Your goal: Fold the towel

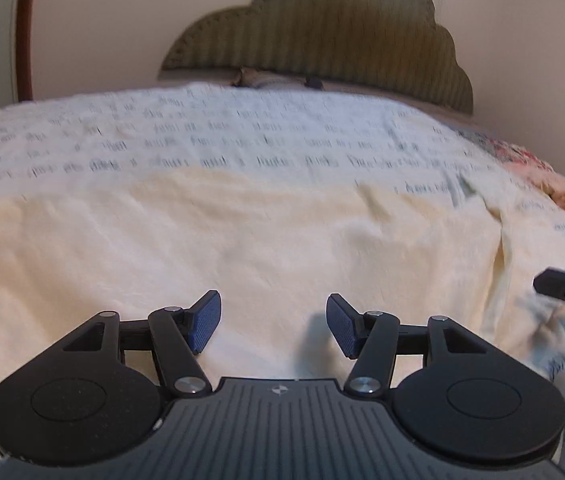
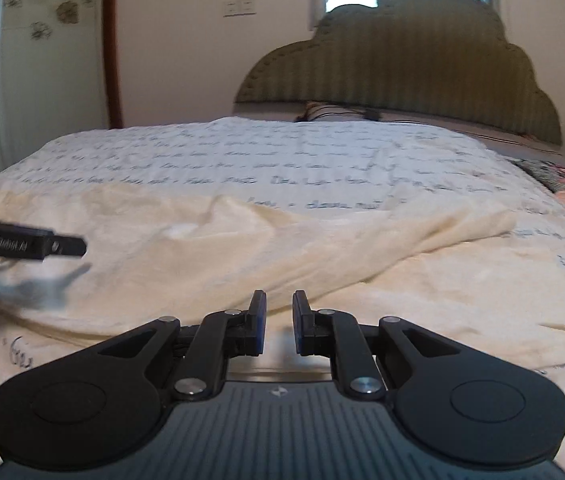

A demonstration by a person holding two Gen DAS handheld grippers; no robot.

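1. Towel (image 1: 242, 240): cream terry, lying on the script-printed bedspread (image 1: 242, 136) at the near end of the bed. Roughly flat in the left wrist view; the right wrist view shows a raised ridge running across it and a loose, wrinkled far edge.
2. Left gripper (image 1: 273, 322): jaws well apart, nothing between the blue pads (image 1: 205, 322), hovering low over the towel's middle. No grip.
3. Right gripper (image 2: 279, 322): jaws nearly closed with a narrow gap, no cloth visible in the gap. It sits over the towel's near edge, empty as far as I can see.
4. Each gripper shows at the edge of the other's view, blurred.
5. Step, my read: between folds, both tools free, lining up for the next grab. Whether a fold is already in can't be confirmed; the ridge hints at a doubled layer.
6. Next move calls for: open the right jaws, pick matching corners or edge points on one side, pinch the towel only, not the bedspread under it, then lift both ends evenly.
7. Risk: thin bedspread catches with the towel; uneven lift skews the fold.
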